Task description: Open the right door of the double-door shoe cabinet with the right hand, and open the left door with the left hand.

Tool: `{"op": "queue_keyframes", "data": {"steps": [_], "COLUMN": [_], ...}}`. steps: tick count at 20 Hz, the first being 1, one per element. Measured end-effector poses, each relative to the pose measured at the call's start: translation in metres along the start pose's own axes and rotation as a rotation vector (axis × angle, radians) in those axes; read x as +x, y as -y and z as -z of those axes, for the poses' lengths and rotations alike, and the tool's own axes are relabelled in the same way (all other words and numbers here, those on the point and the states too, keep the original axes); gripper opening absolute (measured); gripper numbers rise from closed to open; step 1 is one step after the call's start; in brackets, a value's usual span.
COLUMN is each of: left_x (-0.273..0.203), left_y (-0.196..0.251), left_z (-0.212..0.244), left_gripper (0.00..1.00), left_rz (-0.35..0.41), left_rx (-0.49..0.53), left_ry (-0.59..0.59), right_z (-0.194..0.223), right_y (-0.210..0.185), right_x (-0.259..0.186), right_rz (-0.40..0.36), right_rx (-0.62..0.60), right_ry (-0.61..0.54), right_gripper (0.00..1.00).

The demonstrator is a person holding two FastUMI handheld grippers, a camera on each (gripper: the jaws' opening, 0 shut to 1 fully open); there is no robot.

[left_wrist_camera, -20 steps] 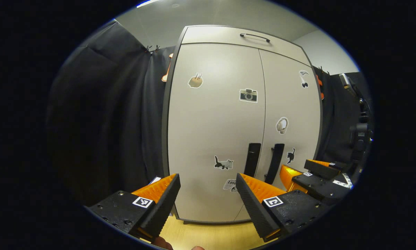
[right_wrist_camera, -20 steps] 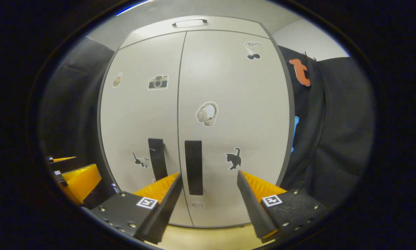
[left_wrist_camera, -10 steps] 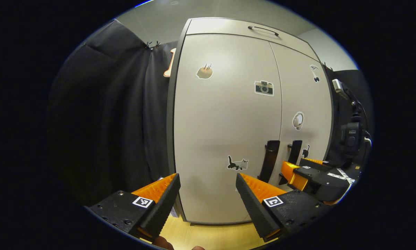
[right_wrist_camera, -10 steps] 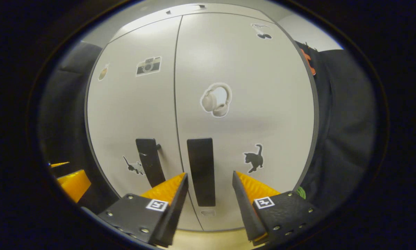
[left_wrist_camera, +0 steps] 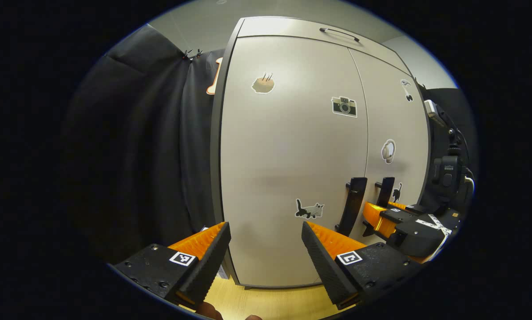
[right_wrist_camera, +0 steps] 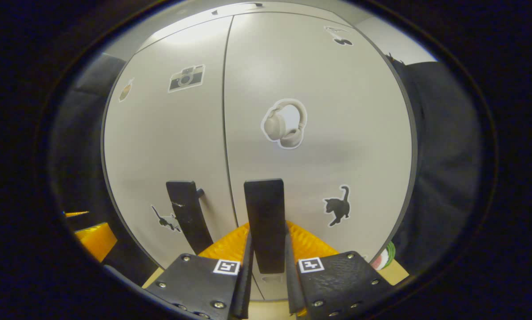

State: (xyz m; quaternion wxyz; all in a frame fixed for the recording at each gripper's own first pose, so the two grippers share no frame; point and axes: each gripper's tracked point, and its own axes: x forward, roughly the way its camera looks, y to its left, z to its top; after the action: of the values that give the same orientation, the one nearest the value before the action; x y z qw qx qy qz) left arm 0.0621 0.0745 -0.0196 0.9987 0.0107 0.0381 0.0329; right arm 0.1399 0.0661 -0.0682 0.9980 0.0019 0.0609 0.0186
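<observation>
Step one: I am clamping my right claw (right_wrist_camera: 268,266) on the right door's handle (right_wrist_camera: 264,222); next, pulling outward. Left claw (left_wrist_camera: 266,251), wide apart, is waiting left of the left handle (left_wrist_camera: 352,204); cabinet (left_wrist_camera: 288,146) doors closed.

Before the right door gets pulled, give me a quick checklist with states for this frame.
1. Right gripper closed on the right door handle: ok, both fingers press its sides.
2. Right door shut: ok.
3. Left gripper open for its turn: ok.
4. Left gripper at the left door handle: not ok, it is short of it.
5. Room for the right door to swing: cannot tell.
</observation>
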Motion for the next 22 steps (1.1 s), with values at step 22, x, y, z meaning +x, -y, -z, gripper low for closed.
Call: {"op": "queue_keyframes", "data": {"steps": [22], "left_x": [-0.03], "left_y": [-0.013], "left_z": [0.013], "left_gripper": [0.99], "left_rz": [-0.02], "left_rx": [-0.053], "left_ry": [-0.029], "right_z": [0.002], "right_y": [0.007], "right_x": [-0.023], "right_rz": [-0.039], "right_rx": [0.025], "right_ry": [0.06], "right_gripper": [0.19]}}
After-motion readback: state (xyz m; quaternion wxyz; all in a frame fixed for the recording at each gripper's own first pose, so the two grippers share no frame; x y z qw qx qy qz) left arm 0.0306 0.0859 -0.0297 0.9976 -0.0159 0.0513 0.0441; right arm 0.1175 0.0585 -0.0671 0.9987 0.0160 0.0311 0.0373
